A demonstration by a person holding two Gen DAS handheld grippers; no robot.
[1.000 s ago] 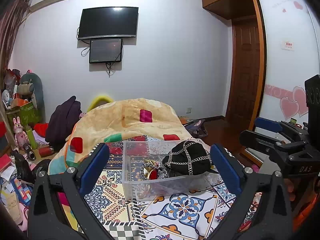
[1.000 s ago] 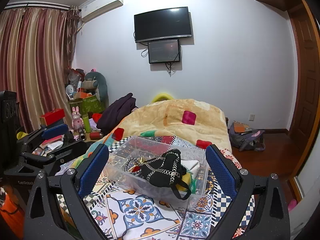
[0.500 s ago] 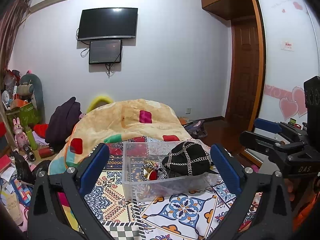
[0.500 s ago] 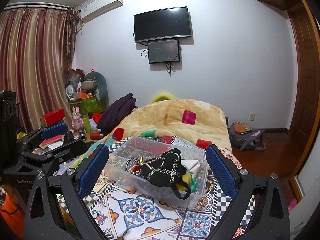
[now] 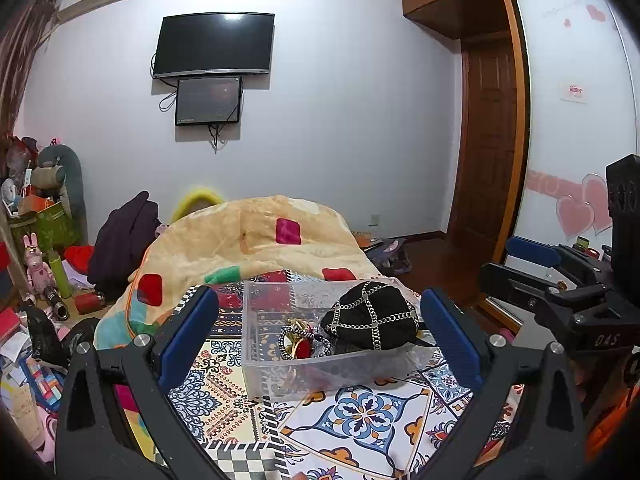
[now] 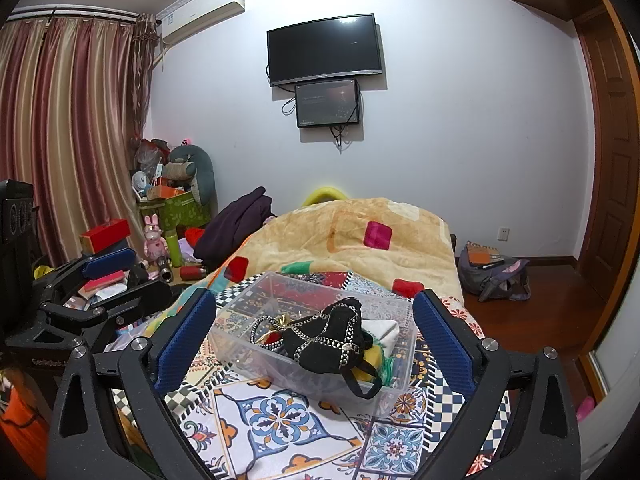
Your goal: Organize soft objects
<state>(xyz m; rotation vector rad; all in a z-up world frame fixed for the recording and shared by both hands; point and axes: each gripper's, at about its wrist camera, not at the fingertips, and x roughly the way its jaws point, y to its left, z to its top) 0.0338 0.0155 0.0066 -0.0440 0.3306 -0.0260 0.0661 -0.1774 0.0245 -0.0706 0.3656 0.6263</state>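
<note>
A clear plastic bin [image 5: 264,364] [image 6: 240,364] stands on a patterned bedspread [image 5: 360,420] [image 6: 276,420]. In it lie a black bag with silver chain trim [image 5: 372,316] [image 6: 324,344], a chain piece with red and gold [image 5: 300,344] [image 6: 272,334], and white and yellow soft items [image 6: 382,332]. My left gripper [image 5: 320,336] is open and empty, held above the bedspread in front of the bin. My right gripper [image 6: 314,338] is open and empty, likewise in front of the bin. Each gripper shows at the edge of the other's view [image 5: 560,280] [image 6: 92,292].
A beige quilt with coloured squares [image 5: 248,244] [image 6: 360,248] is heaped behind the bin. A dark coat [image 6: 236,228], toys and boxes [image 6: 160,220] clutter the left side. A backpack [image 6: 492,276] lies on the floor by the door. A wardrobe [image 5: 580,120] stands at right.
</note>
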